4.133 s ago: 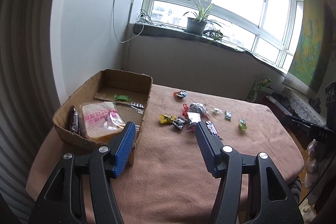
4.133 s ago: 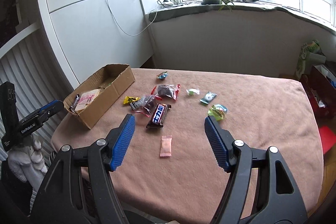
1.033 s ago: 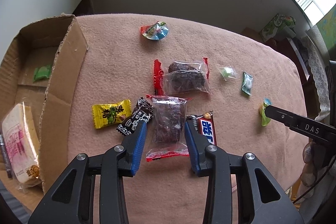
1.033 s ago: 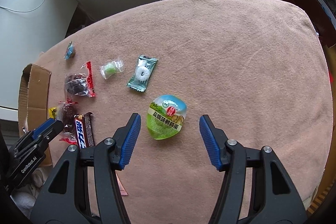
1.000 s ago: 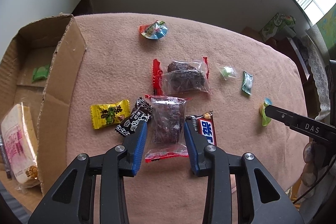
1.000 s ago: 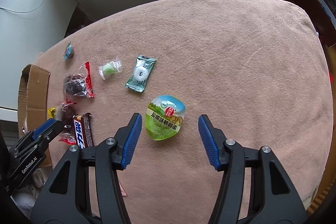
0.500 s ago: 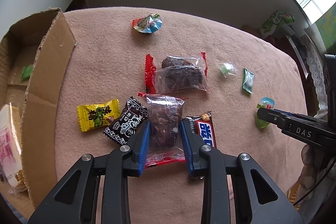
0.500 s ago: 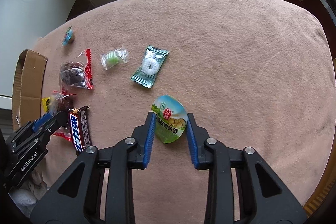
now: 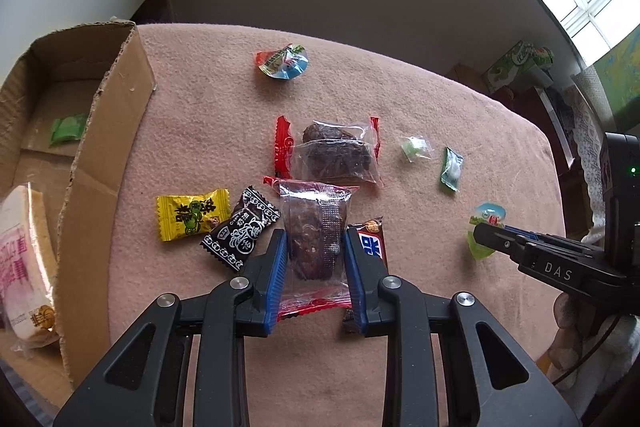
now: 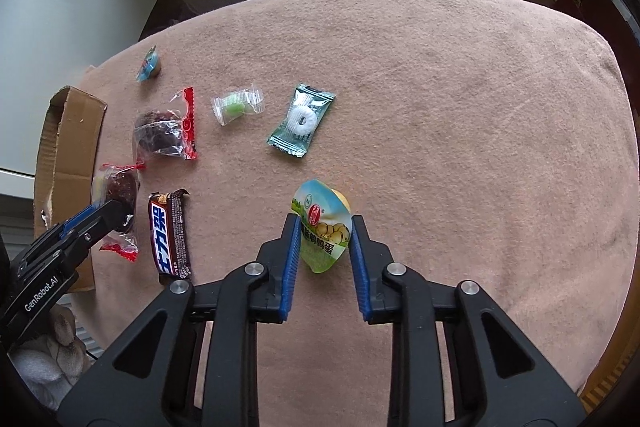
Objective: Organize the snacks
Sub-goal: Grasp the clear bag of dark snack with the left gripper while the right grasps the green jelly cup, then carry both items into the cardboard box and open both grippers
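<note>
Left claw (image 9: 315,251) points steeply down at the desk (image 9: 460,327) with its blue pads (image 9: 277,279) pressed against both sides of a clear red-edged packet of dark dried fruit (image 9: 316,235), clamped on it while the packet lies on the pink cloth. Touching that packet on one side is a black patterned candy (image 9: 240,229), and beyond it a yellow candy (image 9: 192,213); on the other side a chocolate bar (image 9: 372,247) lies partly under the claw's finger. Farther out sit a second clear packet of dark fruit (image 9: 330,153), a round foil-lidded jelly cup (image 9: 284,61), a small clear-wrapped green sweet (image 9: 416,149) and a green mint wrapper (image 9: 452,169). At the desk's edge stands an open cardboard box (image 9: 108,131) holding a wrapped slice of bread (image 9: 24,259) and a green packet (image 9: 68,129). Right claw (image 10: 325,241) also points down, its jaws closing, with a green-lidded quail egg cup (image 10: 322,223) between the pads, which touch its lid on both sides; the cup is tilted on the cloth, well apart from the box. Near it lie the mint wrapper (image 10: 302,121) and the green sweet (image 10: 236,107).
</note>
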